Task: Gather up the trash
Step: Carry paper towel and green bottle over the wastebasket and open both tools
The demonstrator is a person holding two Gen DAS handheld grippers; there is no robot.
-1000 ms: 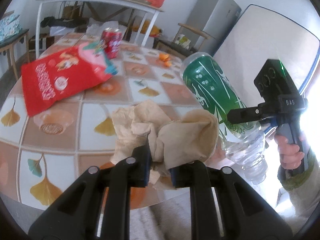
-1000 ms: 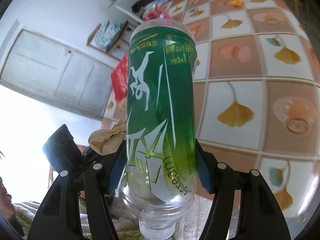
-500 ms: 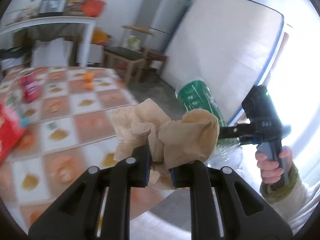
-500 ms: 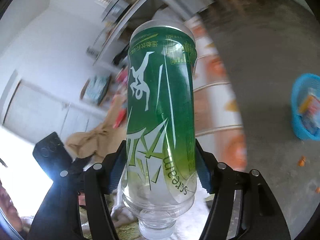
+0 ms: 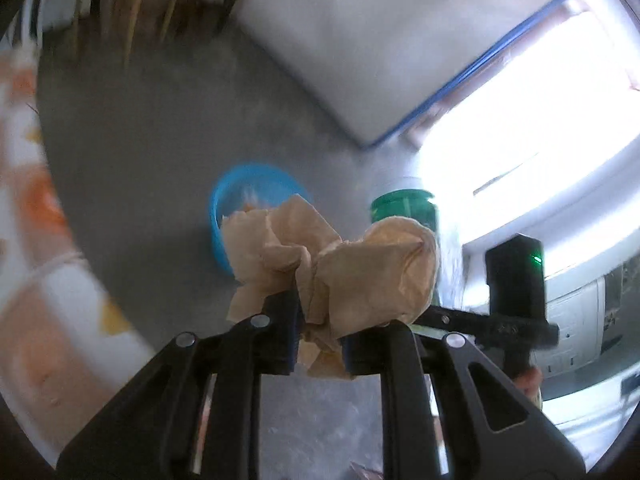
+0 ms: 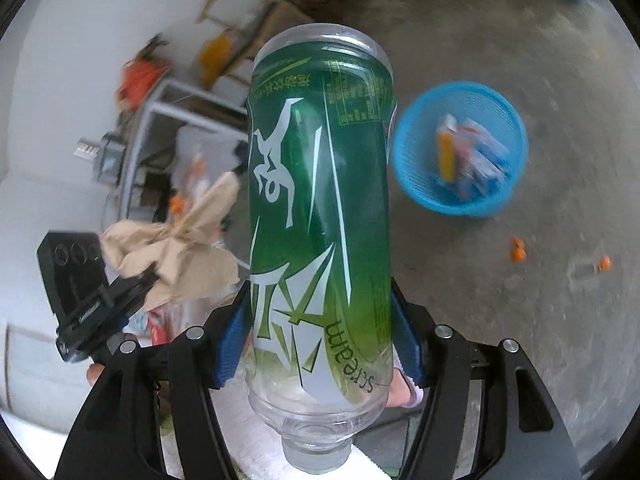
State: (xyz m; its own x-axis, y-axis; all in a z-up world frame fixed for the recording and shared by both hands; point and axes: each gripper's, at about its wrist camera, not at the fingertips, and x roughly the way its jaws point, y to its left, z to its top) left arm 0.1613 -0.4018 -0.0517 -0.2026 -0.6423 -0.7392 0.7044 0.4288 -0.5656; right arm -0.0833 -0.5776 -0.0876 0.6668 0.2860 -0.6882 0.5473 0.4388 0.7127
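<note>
- The left gripper (image 5: 318, 334) was clenched on a crumpled brown paper wad (image 5: 332, 264), which bulged up and out beyond its fingertips.
- The right gripper (image 6: 320, 336) grasped a green-labelled plastic bottle (image 6: 320, 208) around its lower body, cap end toward the camera and base pointing away.
- A blue basket (image 6: 460, 148) stood on the grey floor (image 6: 500, 300), ahead and to the right of the right gripper, with several wrappers (image 6: 472, 160) inside.
- From the left gripper, the same basket (image 5: 240, 184) lay just past the paper, partly hidden by it.
- The patterned worktop (image 5: 36, 280) curved off to that gripper's left.
- Small orange scraps (image 6: 519, 253) dotted the floor near the basket.
</note>
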